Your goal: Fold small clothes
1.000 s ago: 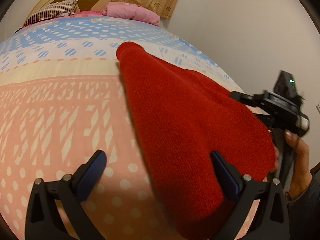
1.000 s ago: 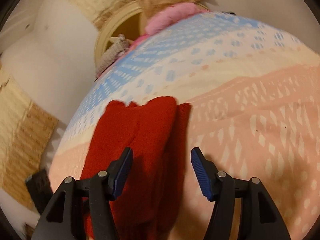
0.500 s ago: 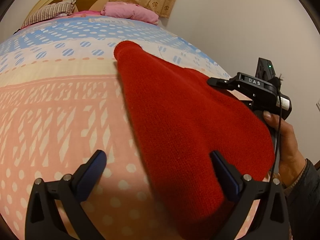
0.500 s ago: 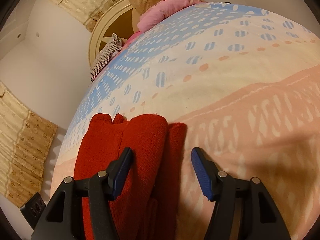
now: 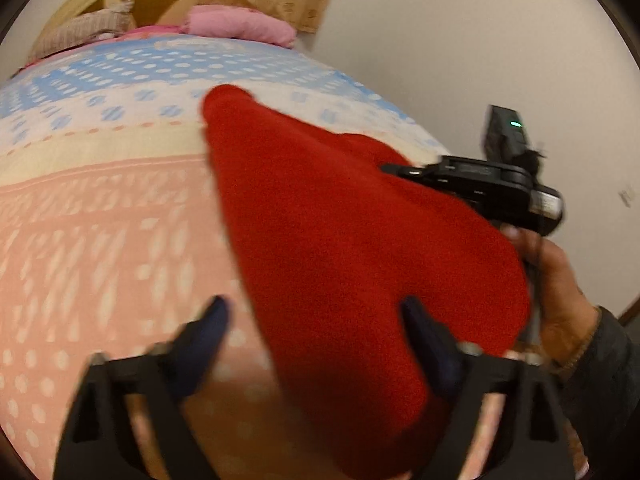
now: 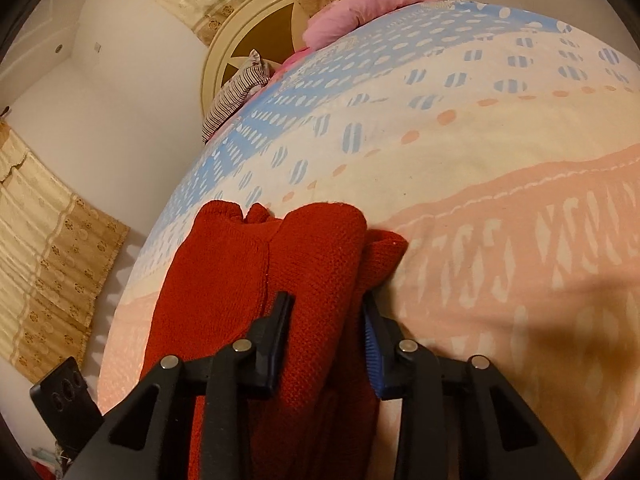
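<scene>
A red knitted garment (image 5: 340, 240) lies folded lengthwise on the patterned bedspread (image 5: 100, 220). My left gripper (image 5: 316, 320) is open, its fingers astride the garment's near left edge, one on the bedspread and one over the cloth. My right gripper (image 6: 326, 320) is shut on a thick folded layer of the red garment (image 6: 312, 264), near its right edge. The right gripper also shows in the left wrist view (image 5: 480, 188) at the garment's right side, held by a hand.
Pink pillow (image 5: 240, 28) and striped pillow (image 6: 236, 88) lie at the headboard (image 6: 248, 32). A white wall (image 5: 480, 40) runs along the bed's right side. Beige curtains (image 6: 48, 248) hang beyond the bed's edge.
My right gripper has closed from wide open onto the garment's folded layer. My left gripper's fingers have narrowed a little and the view is blurred by motion.
</scene>
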The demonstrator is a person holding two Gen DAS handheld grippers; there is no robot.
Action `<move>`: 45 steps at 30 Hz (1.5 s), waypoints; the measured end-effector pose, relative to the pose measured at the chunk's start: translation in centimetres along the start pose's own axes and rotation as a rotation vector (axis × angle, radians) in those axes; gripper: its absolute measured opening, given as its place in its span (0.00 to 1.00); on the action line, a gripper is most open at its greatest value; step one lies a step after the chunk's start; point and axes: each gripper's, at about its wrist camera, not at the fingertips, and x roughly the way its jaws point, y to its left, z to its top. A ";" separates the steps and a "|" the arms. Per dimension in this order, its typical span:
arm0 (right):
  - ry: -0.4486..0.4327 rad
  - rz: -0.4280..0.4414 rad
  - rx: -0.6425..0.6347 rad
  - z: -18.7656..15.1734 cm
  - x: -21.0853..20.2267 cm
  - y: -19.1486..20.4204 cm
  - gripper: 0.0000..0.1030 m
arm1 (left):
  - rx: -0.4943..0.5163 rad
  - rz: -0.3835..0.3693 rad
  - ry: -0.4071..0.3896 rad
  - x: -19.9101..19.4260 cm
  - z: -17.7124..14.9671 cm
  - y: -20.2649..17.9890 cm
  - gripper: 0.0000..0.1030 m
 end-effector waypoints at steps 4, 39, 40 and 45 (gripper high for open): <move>-0.024 -0.021 -0.029 -0.4 -0.9 1.6 0.24 | 0.018 0.016 0.000 -0.7 -0.1 -0.7 0.51; 0.040 0.322 -0.161 -7.8 3.9 22.1 0.23 | 0.008 0.283 -0.164 -18.0 -6.1 5.5 0.37; 0.048 0.332 -0.165 -8.0 4.4 22.8 0.23 | 0.003 0.292 -0.167 -18.2 -6.1 5.9 0.37; 0.082 0.368 -0.187 -8.7 6.6 25.6 0.23 | -0.029 0.323 -0.184 -19.6 -6.8 7.5 0.37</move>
